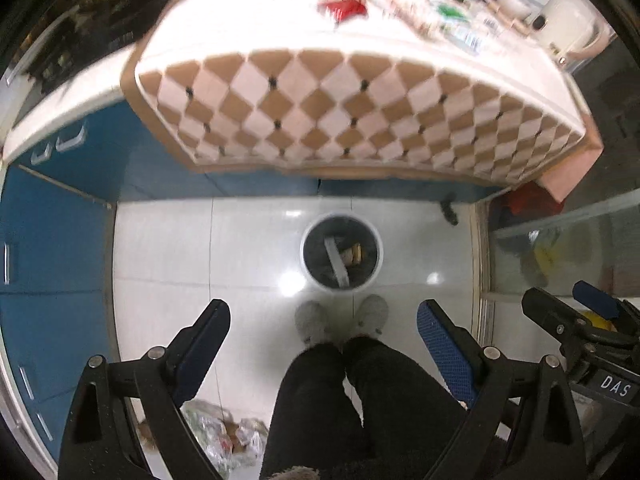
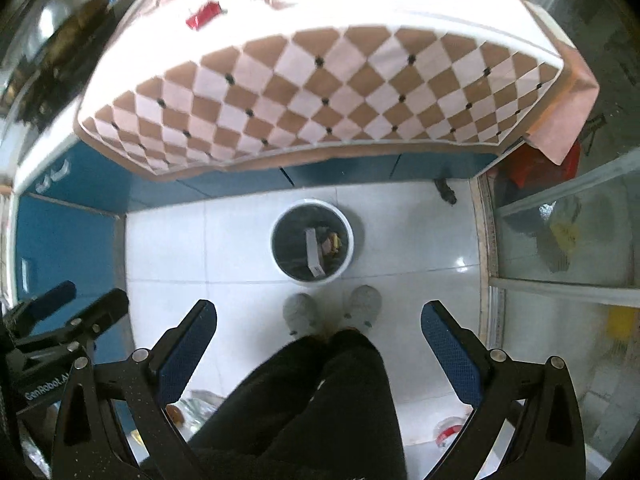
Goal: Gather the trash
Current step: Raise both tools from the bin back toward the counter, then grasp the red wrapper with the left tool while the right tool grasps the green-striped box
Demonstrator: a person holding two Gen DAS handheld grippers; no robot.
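A round white trash bin [image 1: 341, 256] [image 2: 312, 240] with a dark liner stands on the white floor below both grippers; a white strip and some yellowish scraps lie inside it. My left gripper [image 1: 324, 312] is open and holds nothing. My right gripper [image 2: 320, 314] is open and empty too; it shows at the right edge of the left wrist view [image 1: 568, 304]. Red wrappers [image 1: 344, 8] [image 2: 204, 14], a green packet [image 1: 450, 12] and several other bits of litter lie on the table top [image 1: 248, 12] beyond the bin.
A checkered cloth [image 1: 360, 116] [image 2: 320, 92] hangs over the table's near edge. Blue cabinets [image 1: 52, 240] line the left, a glass door [image 2: 568, 216] the right. A person's dark-trousered legs and grey slippers [image 1: 316, 320] stand just before the bin. Crumpled bags [image 1: 224, 432] lie on the floor.
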